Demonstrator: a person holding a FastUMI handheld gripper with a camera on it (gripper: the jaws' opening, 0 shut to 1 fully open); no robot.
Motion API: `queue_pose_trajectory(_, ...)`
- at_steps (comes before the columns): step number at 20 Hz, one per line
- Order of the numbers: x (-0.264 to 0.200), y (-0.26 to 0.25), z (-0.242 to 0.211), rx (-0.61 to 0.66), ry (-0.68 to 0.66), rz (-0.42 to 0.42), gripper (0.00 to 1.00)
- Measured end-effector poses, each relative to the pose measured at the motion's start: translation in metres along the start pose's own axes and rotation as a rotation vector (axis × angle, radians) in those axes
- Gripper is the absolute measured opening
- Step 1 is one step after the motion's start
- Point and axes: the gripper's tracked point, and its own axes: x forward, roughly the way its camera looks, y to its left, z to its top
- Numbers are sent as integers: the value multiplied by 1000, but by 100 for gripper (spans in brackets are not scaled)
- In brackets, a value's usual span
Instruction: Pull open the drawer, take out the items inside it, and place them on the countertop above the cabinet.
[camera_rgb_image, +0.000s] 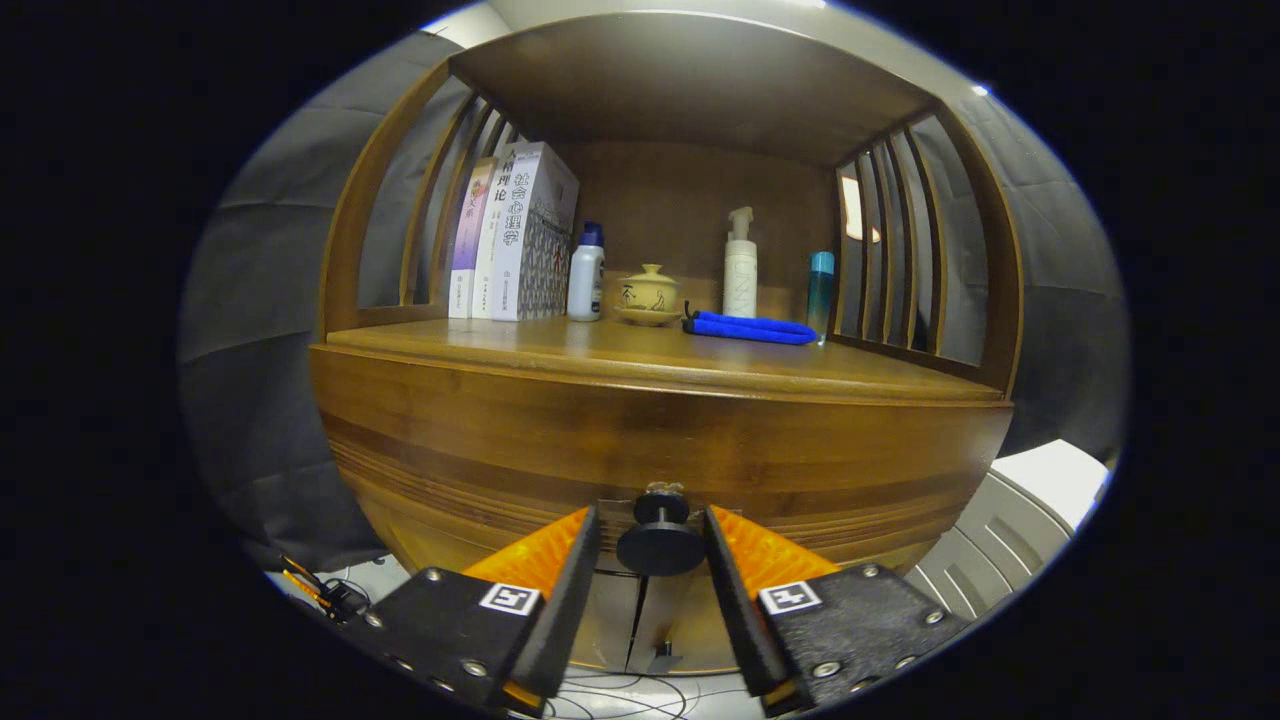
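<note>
Jaws stand open astride the knob (660, 540) on the closed drawer (660, 450), just under the surface (640, 355), gripping nothing; the knob looks rigid, smooth, likely the sole handhold.

- The knob (660, 537) sits between the gripper (652, 535) fingers, a thin gap on either side; the jaws are spread and not pressing it.
- The countertop (560, 352) front is bare and open to reach.
- Along its back stand books (515, 235), a white bottle (586, 274), a lidded bowl (648, 295), a pump bottle (740, 268), a teal bottle (820, 290) and a blue cloth (750, 328).
- Slatted sides (900, 240) and a top board close the shelf space.
</note>
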Motion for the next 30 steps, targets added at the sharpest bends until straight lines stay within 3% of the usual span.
queue_pose_trajectory(1,-1,0,1,17,-4,11,55)
queue_pose_trajectory(5,0,1,-2,62,-8,30,43)
queue_pose_trajectory(9,-1,0,-4,51,1,30,38)
queue_pose_trajectory(15,-24,0,-9,50,4,40,38)
queue_pose_trajectory(30,-149,5,-39,23,-27,54,38)
